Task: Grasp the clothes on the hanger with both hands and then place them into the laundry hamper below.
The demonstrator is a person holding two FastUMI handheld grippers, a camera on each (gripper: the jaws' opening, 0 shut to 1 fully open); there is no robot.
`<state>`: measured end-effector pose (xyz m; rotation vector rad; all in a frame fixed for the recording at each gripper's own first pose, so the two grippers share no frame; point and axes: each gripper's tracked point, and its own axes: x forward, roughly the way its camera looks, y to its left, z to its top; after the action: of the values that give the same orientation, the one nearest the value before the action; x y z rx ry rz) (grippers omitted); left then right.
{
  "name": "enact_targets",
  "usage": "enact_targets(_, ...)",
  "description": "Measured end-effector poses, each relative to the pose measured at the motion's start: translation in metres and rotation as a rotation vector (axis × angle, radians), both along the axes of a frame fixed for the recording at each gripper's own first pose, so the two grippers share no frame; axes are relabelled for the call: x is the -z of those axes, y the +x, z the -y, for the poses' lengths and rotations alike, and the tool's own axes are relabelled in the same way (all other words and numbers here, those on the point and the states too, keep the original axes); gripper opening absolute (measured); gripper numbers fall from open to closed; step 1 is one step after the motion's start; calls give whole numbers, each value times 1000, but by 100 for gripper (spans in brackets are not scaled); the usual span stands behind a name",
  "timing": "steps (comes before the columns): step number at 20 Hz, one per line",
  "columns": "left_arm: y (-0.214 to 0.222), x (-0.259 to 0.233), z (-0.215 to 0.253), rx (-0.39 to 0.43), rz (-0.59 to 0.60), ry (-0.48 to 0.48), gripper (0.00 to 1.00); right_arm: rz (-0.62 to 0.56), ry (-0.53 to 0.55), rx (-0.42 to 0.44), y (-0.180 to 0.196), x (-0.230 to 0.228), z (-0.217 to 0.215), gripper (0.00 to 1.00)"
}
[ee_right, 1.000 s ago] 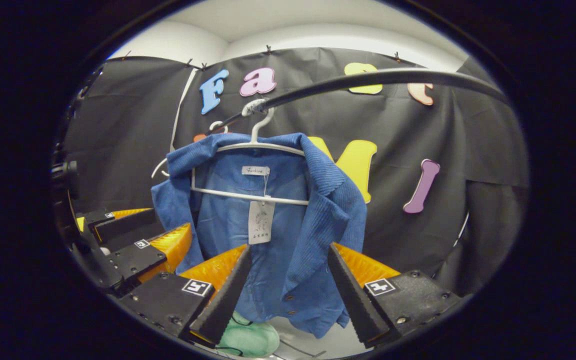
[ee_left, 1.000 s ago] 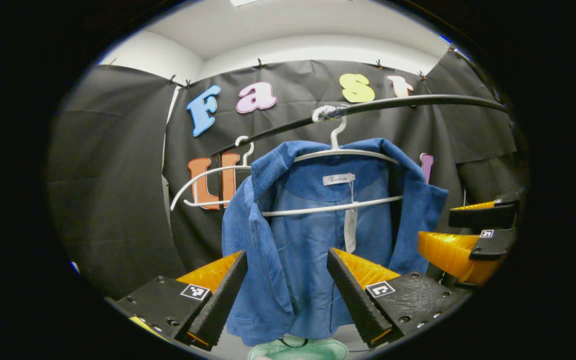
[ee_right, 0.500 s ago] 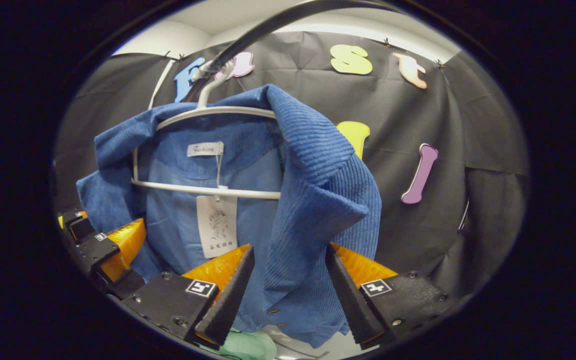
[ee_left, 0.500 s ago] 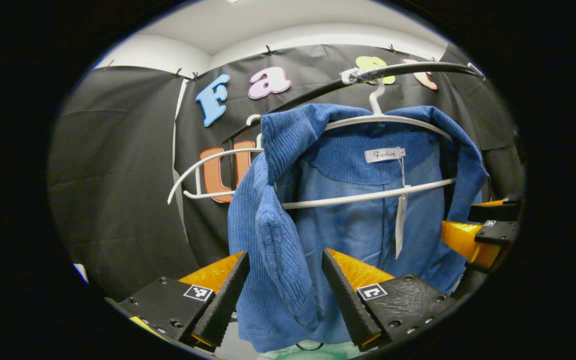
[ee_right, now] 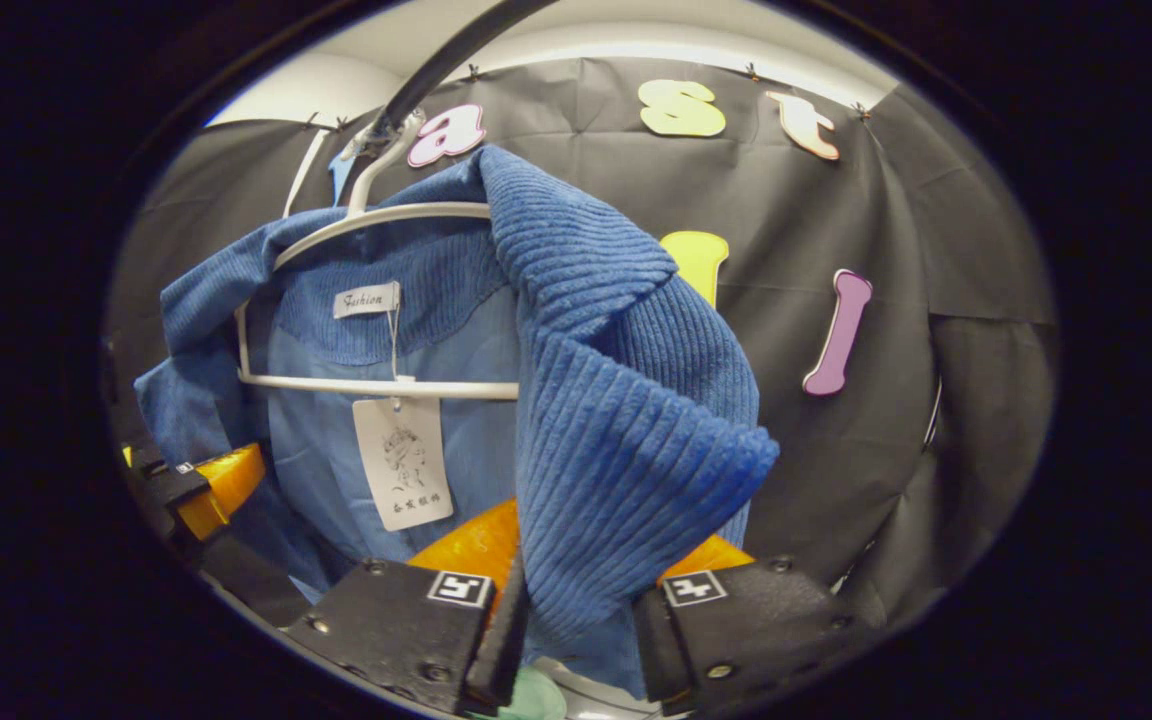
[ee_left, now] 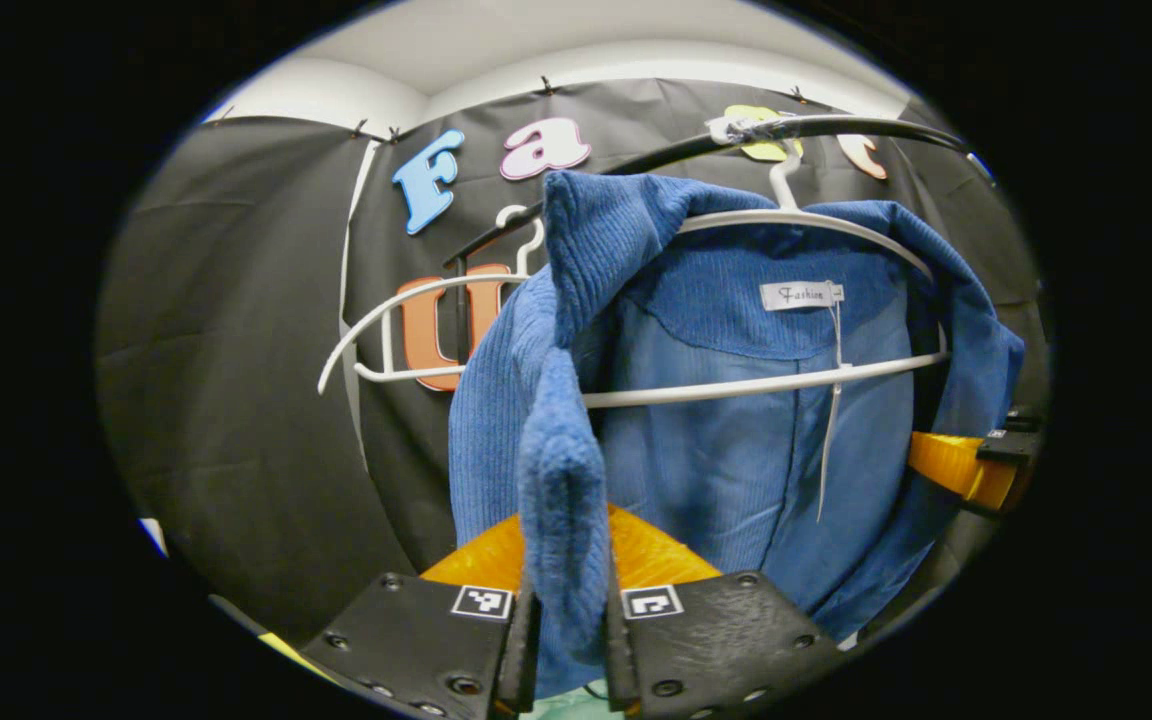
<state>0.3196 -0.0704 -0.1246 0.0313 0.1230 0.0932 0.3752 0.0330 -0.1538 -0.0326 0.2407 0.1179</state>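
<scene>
— While the blue jacket (ee_left: 736, 400) hangs on its white hanger (ee_left: 806, 225) from the black rail (ee_left: 836, 128), what grips it?
— Left gripper (ee_left: 568, 640) pinches its front edge between both fingers; right gripper (ee_right: 576, 625) is clamped on the other lapel.
— Anything beside it?
— A second white hanger (ee_left: 396, 330), bare; a paper tag (ee_right: 401, 462) dangles inside.

Both views look up, close in, at the blue jacket (ee_left: 736, 420) (ee_right: 596, 400) on its hanger (ee_left: 816, 222) (ee_right: 376, 215), one from each front edge.
</scene>
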Motion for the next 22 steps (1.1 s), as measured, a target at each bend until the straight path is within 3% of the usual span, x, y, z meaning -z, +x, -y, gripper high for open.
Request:
enact_targets(2, 3, 8, 0, 19, -17, -22, 11, 4, 8, 12, 0, -1, 4, 27)
enact_targets(3, 3, 8, 2, 33, -19, -28, 15, -2, 17, -8, 0, 1, 0, 17)
enact_targets(4, 1, 7, -2, 26, -23, -28, 19, -9, 27, -24, -1, 1, -2, 15)
enact_targets(5, 2, 8, -1, 39, -24, -31, 8, -12, 45, -46, -1, 1, -5, 12)
enact_targets(15, -1, 2, -5, 72, -3, -28, 5, -34, 152, -149, 4, 9, -5, 8)
enact_targets(19, -2, 0, -15, 51, 1, -28, 5, -33, 206, -229, 1, 5, -5, 8)
enact_targets(22, -3, -3, -24, 43, 2, -24, 5, -18, 298, -341, -3, -2, -9, 8)
